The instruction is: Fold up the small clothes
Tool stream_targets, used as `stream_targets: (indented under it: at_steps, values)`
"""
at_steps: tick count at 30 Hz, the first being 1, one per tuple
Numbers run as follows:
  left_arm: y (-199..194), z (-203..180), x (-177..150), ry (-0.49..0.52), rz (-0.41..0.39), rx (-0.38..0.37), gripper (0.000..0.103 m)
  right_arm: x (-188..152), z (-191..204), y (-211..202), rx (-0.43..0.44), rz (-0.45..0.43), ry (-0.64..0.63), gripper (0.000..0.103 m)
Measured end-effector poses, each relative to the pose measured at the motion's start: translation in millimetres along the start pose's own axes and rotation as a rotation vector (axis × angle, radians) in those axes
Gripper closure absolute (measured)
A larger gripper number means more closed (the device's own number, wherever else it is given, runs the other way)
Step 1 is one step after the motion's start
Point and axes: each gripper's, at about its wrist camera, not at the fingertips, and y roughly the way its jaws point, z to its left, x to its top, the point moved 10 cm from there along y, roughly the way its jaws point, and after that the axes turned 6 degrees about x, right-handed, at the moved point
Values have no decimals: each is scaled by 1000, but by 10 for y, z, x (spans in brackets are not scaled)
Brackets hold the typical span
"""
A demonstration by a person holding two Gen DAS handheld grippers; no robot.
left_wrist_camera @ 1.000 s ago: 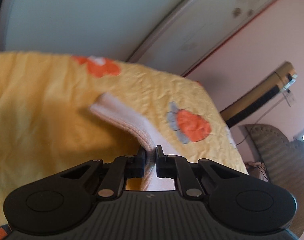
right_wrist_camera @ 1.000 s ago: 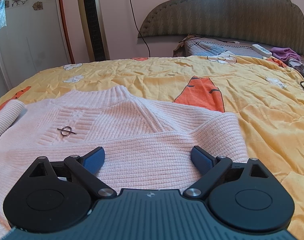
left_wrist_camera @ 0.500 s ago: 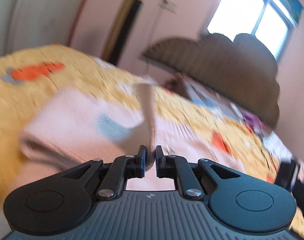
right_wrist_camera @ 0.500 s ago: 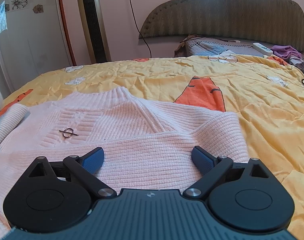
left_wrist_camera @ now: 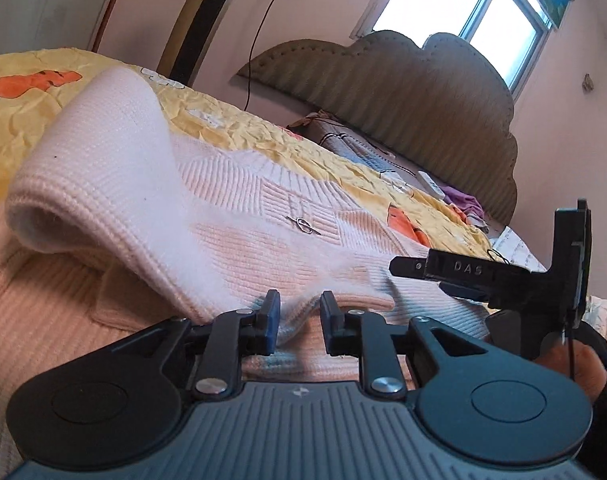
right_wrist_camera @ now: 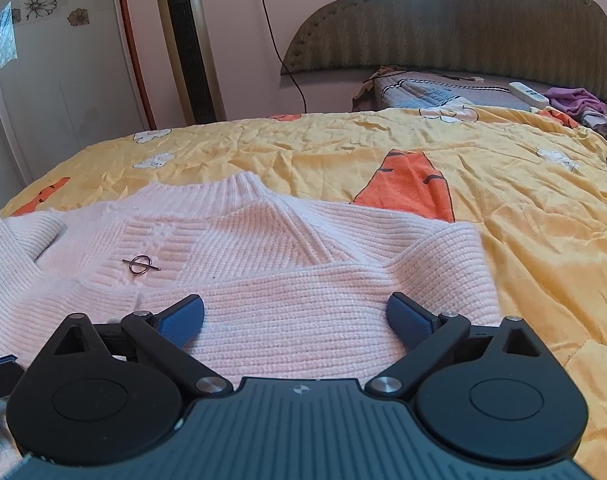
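One ribbed pale-pink sweater (right_wrist_camera: 287,280), sleeves folded

One pink sweater (right_wrist_camera: 287,264) with one metal pin (right_wrist_camera: 140,265), on one yellow bedspread (right_wrist_camera: 523,208). Two grippers: left (left_wrist_camera: 300,317), right (right_wrist_camera: 295,316). Also one tower fan (right_wrist_camera: 185,40), one headboard (right_wrist_camera: 483,24), one white remote (right_wrist_camera: 528,93), one purple cloth (right_wrist_camera: 575,100), one window (left_wrist_camera: 463,12).
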Motion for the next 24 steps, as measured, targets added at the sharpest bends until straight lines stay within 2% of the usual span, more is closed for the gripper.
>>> stream_targets:
  at_steps: [2, 3, 5, 6, 7, 8, 10, 13, 16, 18, 21, 23, 24]
  values:
    - [-6, -22, 6, -3, -5, -9, 77, 60, 24, -45, -14, 42, 39, 3]
    - [-10, -29, 1, -4, -7, -18, 75, 97, 48, -100, 7, 49, 90, 2]
    - [-25, -69, 2, 8, -18, -36, 63, 157, 193, -208, 171, 57, 243, 4]
    - [-39, -93, 2, 17, -25, -44, 58, 158, 301, -229, 271, 81, 314, 4]
    - [-55, -115, 4, 27, -35, -50, 50, 138, 385, -214, 328, 118, 356, 5]
    - [-75, -130, 8, 36, -47, -50, 42, 104, 456, -173, 361, 161, 385, 6]
    - [-97, -138, 21, 43, -63, -44, 37, 23, 559, -63, 376, 229, 415, 12]
    - [-92, -124, 24, 30, -61, -50, 37, 28, 665, -3, 392, 232, 415, 14]
    - [-102, -117, 28, 28, -68, -44, 37, 48, 790, -6, 471, 258, 474, 25]
    - [-170, -103, 40, 37, -85, -12, 37, 25, 889, 14, 507, 296, 485, 26]
    - [-422, -48, 30, 12, -121, 4, 37, -42, 1003, 77, 504, 332, 473, 25]
    - [-606, 57, -1, -30, -138, 21, 32, -43, 1073, 71, 514, 332, 455, 25]
    - [-681, 127, 2, -56, -152, 40, 31, -50, 1114, 59, 518, 334, 432, 30]
